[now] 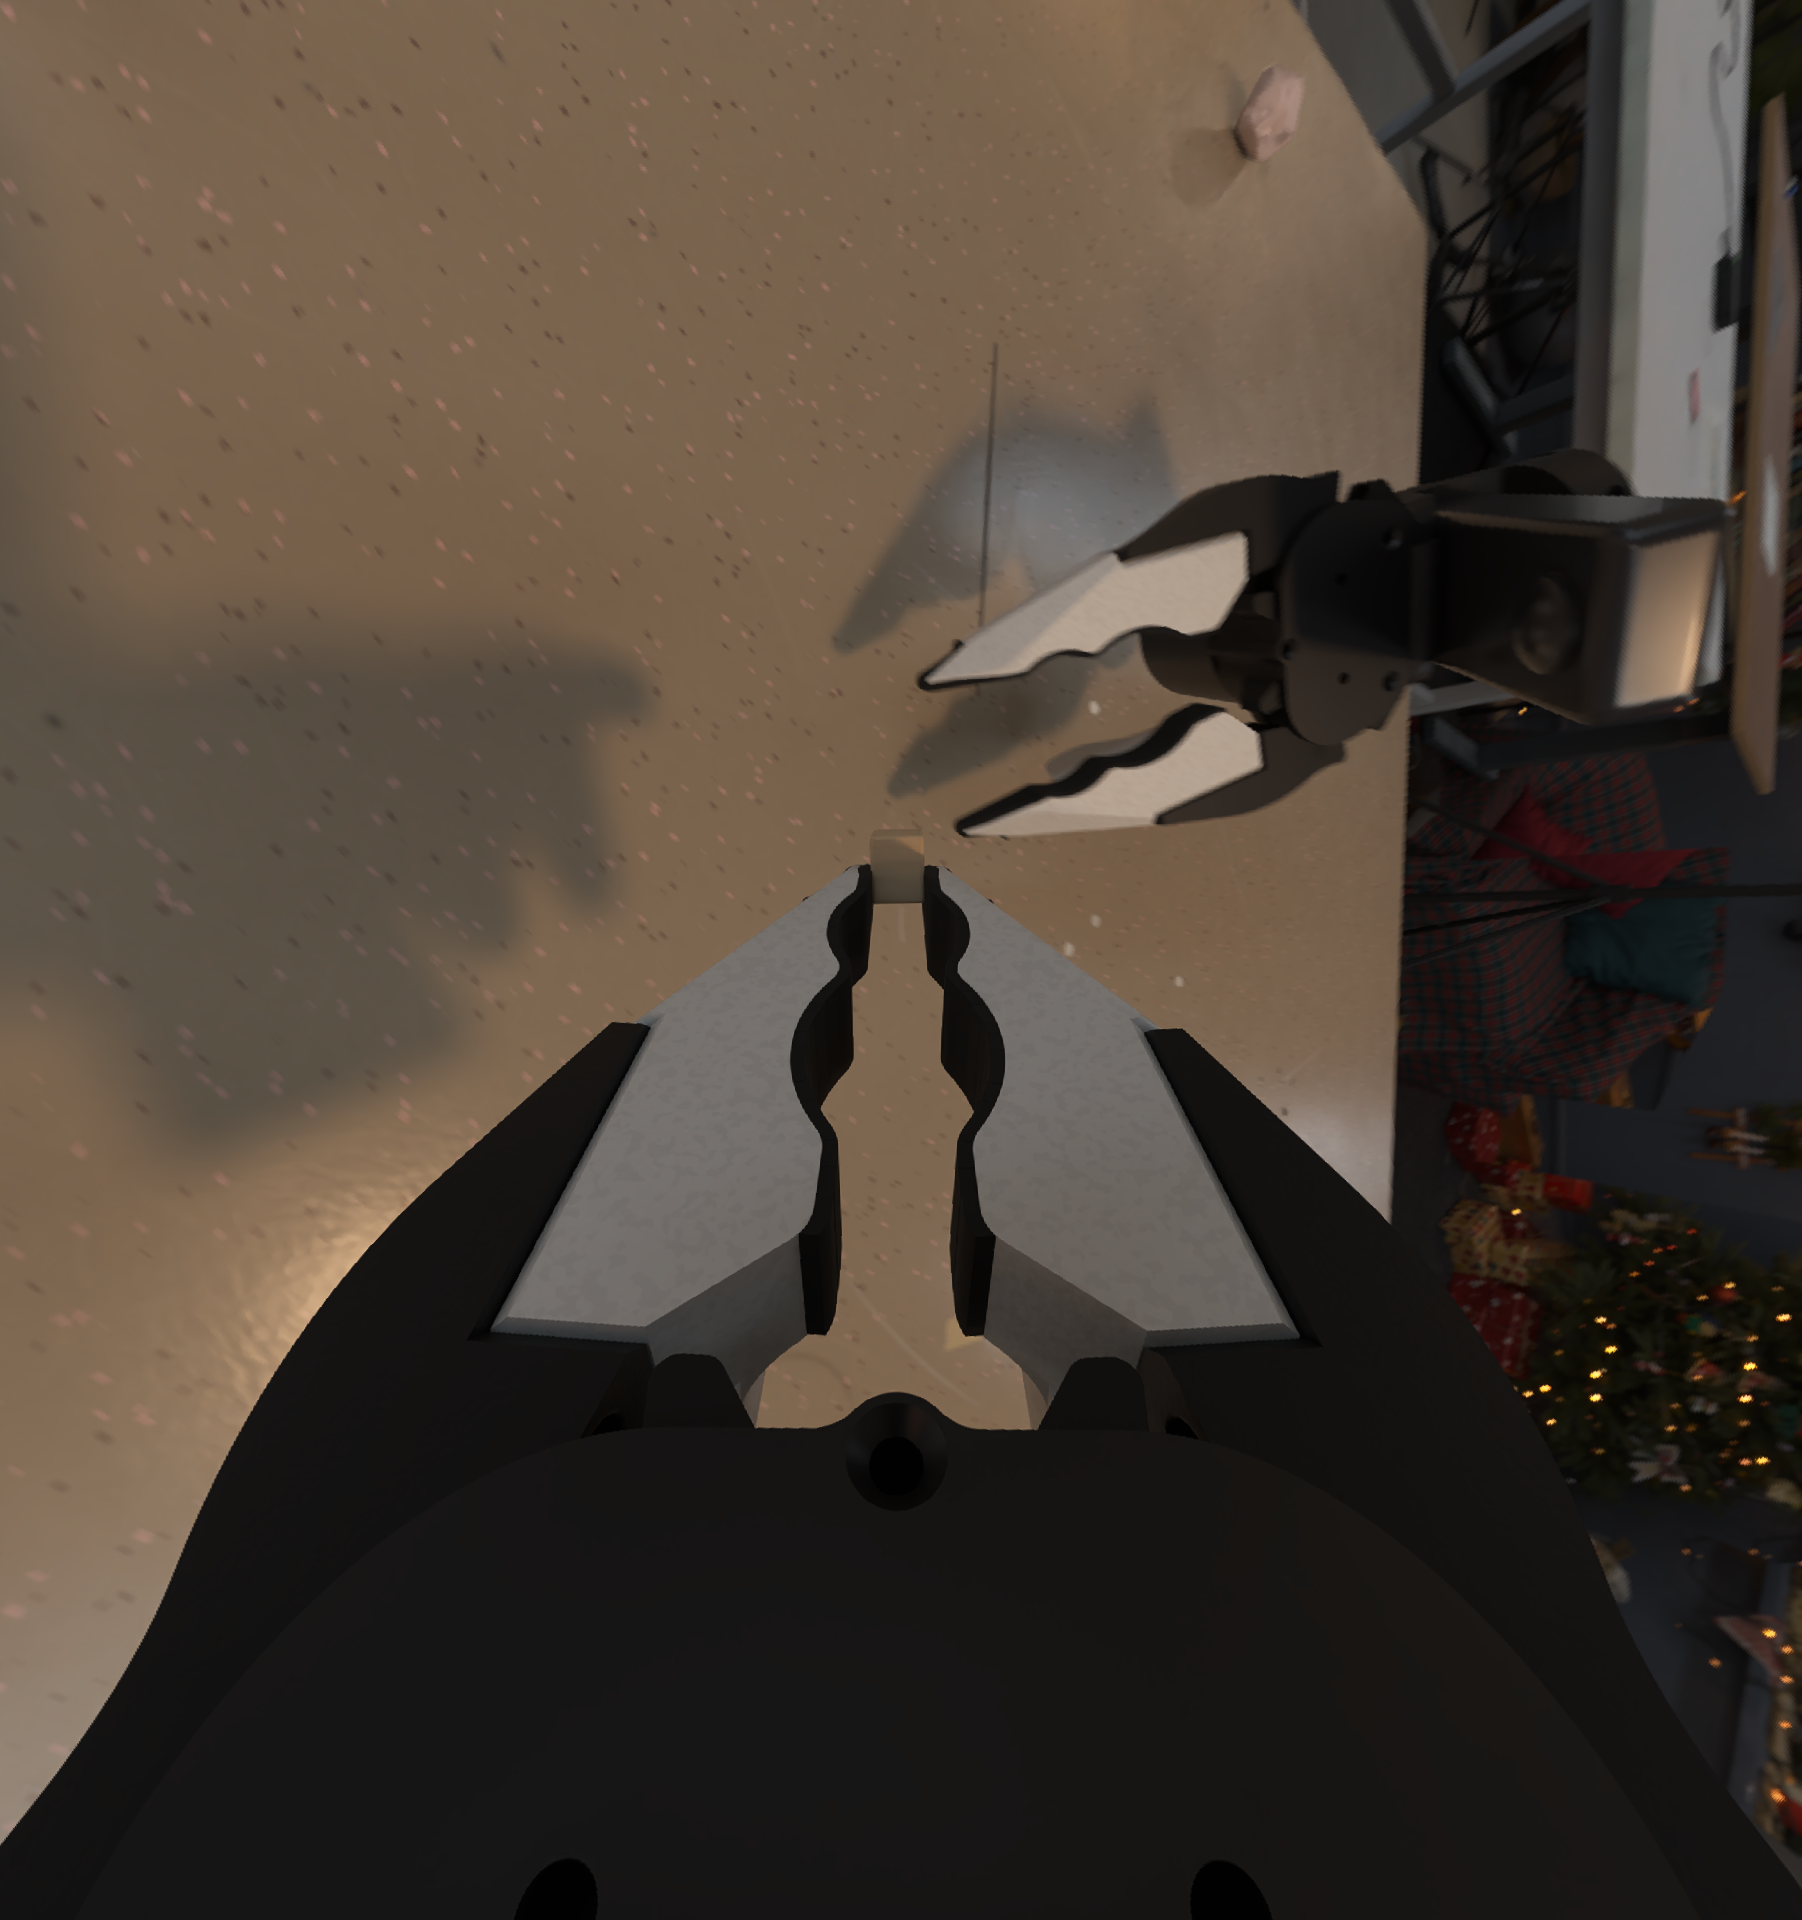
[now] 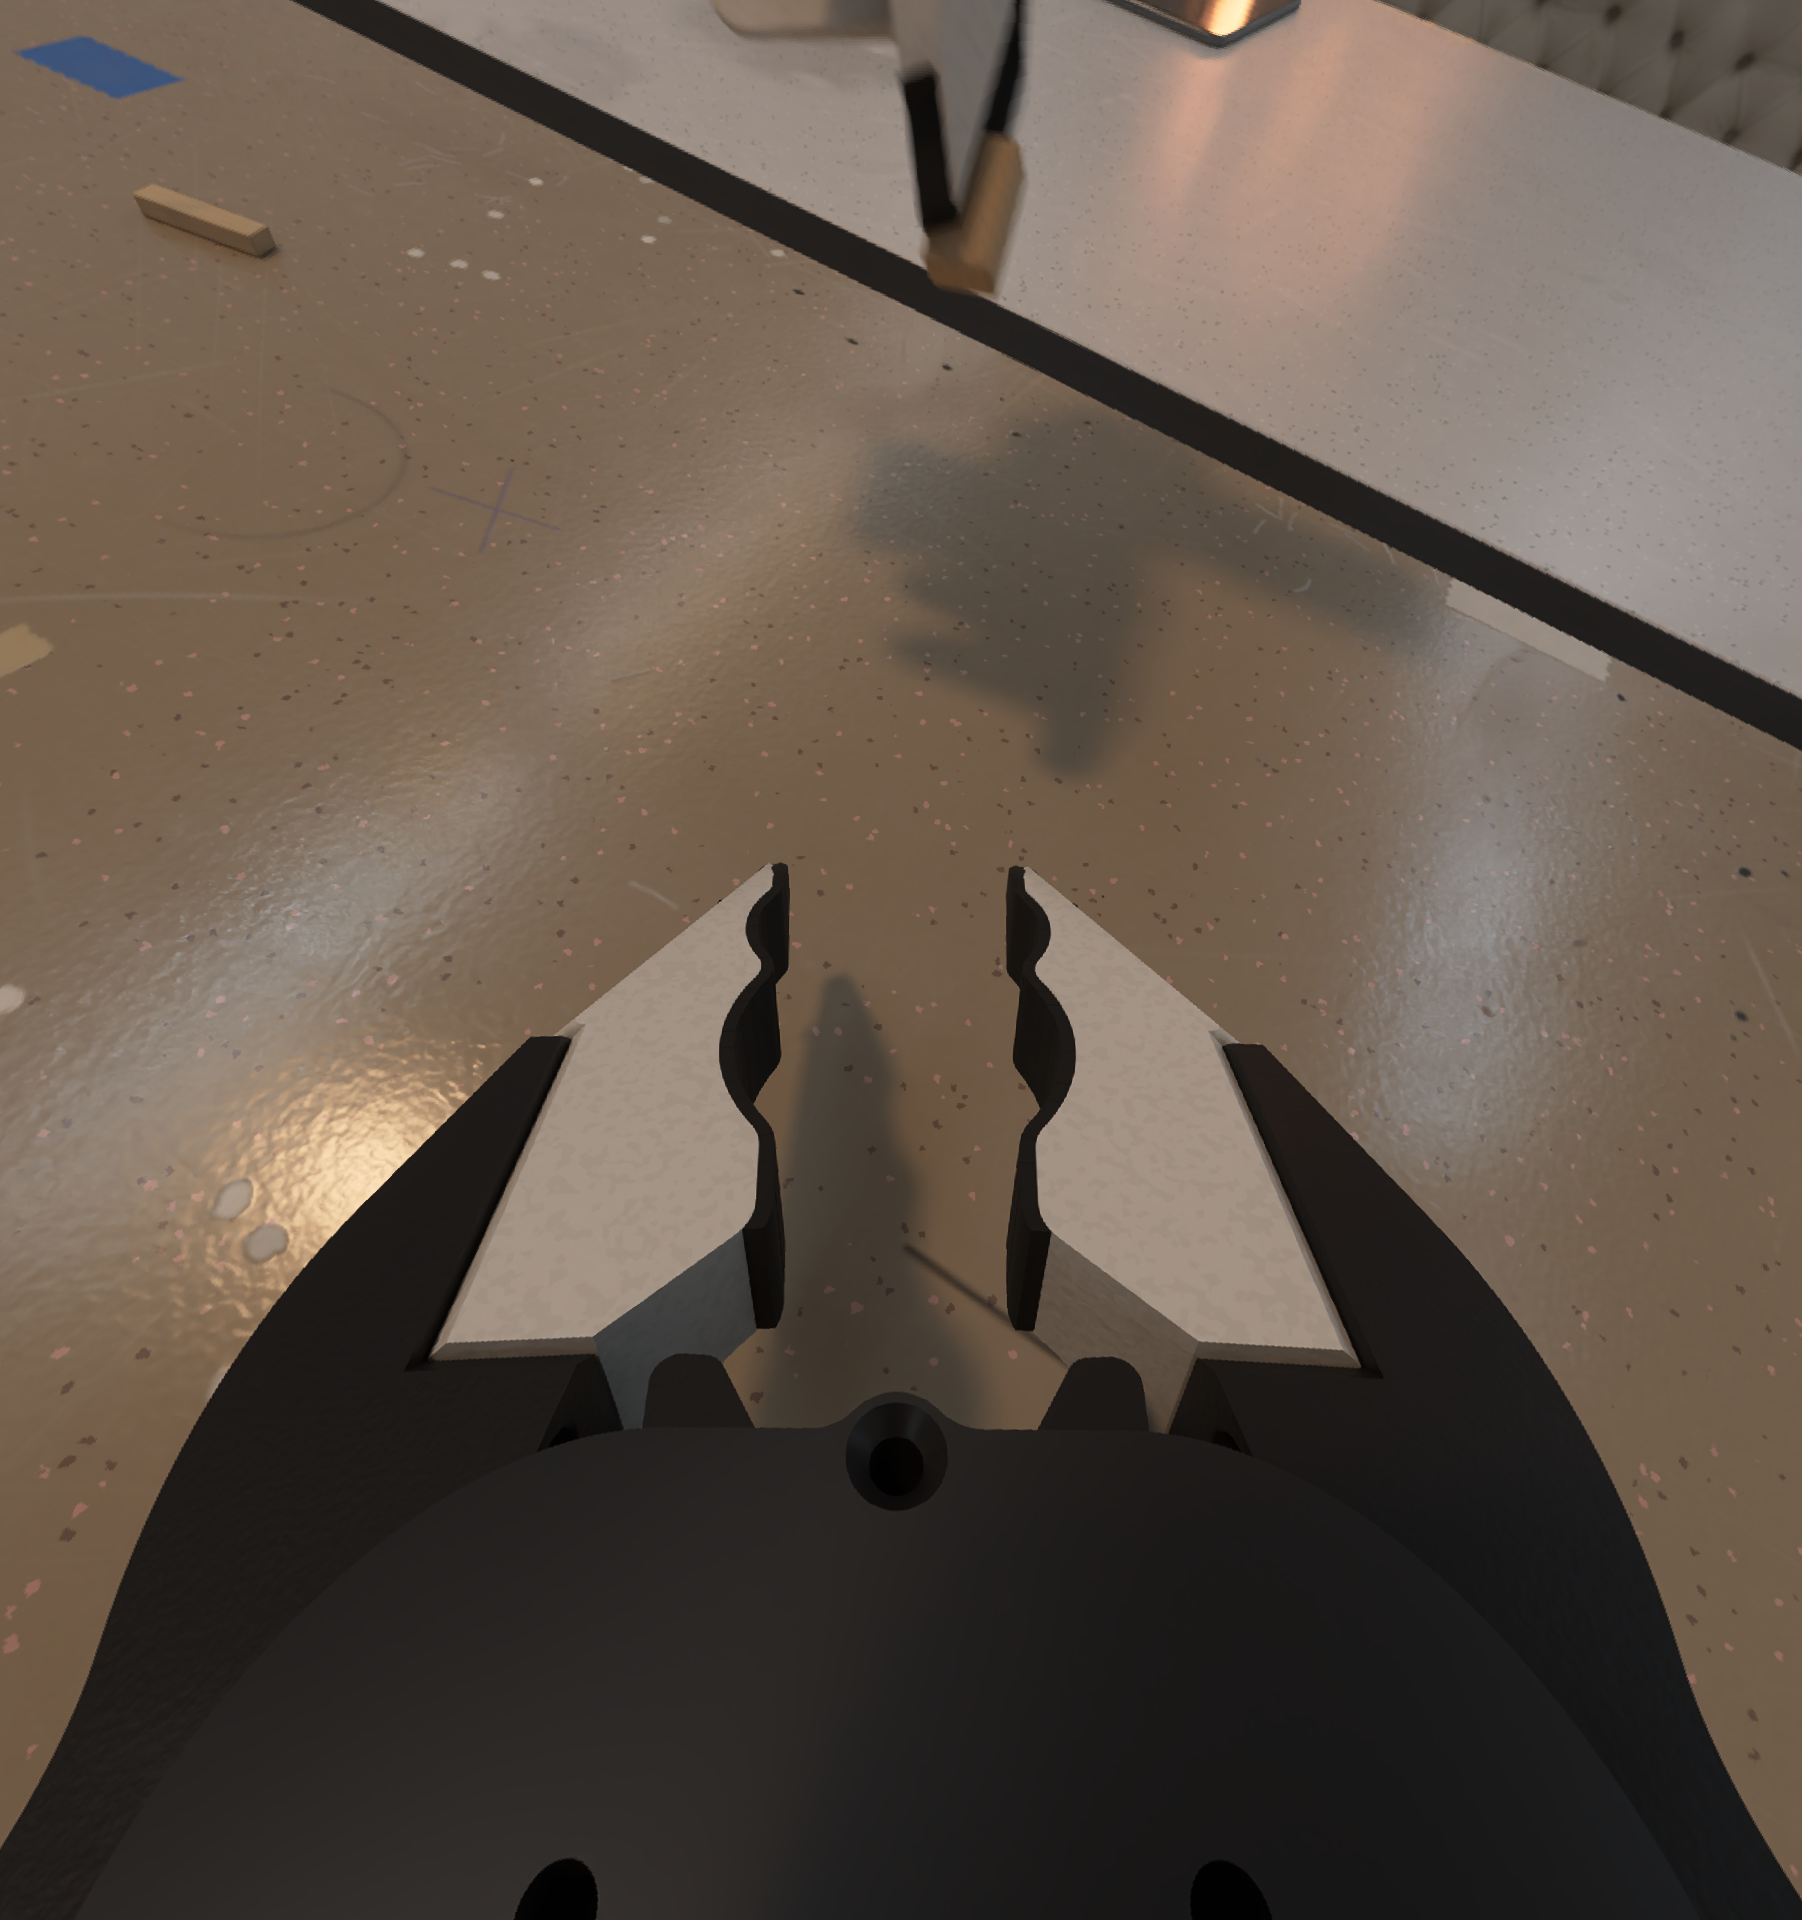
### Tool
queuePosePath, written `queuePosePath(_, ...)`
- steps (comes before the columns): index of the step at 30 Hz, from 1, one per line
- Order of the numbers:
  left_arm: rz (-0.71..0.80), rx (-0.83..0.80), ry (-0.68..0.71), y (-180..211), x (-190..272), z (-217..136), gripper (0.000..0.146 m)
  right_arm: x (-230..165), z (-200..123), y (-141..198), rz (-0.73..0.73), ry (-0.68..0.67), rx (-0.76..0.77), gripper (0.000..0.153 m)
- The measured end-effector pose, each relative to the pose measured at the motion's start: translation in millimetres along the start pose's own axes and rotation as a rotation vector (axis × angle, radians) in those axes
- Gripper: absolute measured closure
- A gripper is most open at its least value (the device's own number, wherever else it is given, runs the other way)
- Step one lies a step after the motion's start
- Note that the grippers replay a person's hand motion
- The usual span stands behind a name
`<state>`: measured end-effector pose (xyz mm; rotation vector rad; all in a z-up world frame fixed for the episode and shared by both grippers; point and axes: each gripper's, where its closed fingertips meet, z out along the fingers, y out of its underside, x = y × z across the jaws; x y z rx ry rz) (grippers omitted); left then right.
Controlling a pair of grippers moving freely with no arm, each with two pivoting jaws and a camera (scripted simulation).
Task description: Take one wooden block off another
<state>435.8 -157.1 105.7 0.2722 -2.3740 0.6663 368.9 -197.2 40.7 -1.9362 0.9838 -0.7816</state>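
Aloft, the left gripper (image 1: pixel 895 873) pinches a wooden block (image 1: pixel 897 864) at its fingertips, long axis hanging downward, clear of the table (image 2: pixel 461 727). A second block (image 2: pixel 206 220) lies flat, well apart. The right gripper (image 2: pixel 897 868) hovers empty, jaws spread.

- Your left gripper (image 1: pixel 897 871): matte black body, broad rounded housing, one round recessed screw hole at centre, two dark oval openings at the bottom edge.
- Its fingers (image 1: pixel 689 1122): pale grey speckled wedges tapering to points, with black wavy scalloped inner pads.
- Your right gripper (image 2: pixel 897 871): same black shell, same grey-white fingers (image 2: pixel 616 1164) and wavy black pads.
- From the left wrist view it shows a boxy grey-black rear block with small screws.
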Motion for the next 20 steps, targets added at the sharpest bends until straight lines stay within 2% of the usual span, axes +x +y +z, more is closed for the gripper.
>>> queuePosePath(8,-0.026,0.038,0.0,46,48,-13,0.137,-1,1,1,-0.022,0.012,-0.007,0.111)
queuePosePath(20,-0.012,0.064,-0.039,114,108,6,0.137,-1,3,3,-0.037,0.023,-0.028,0.112)
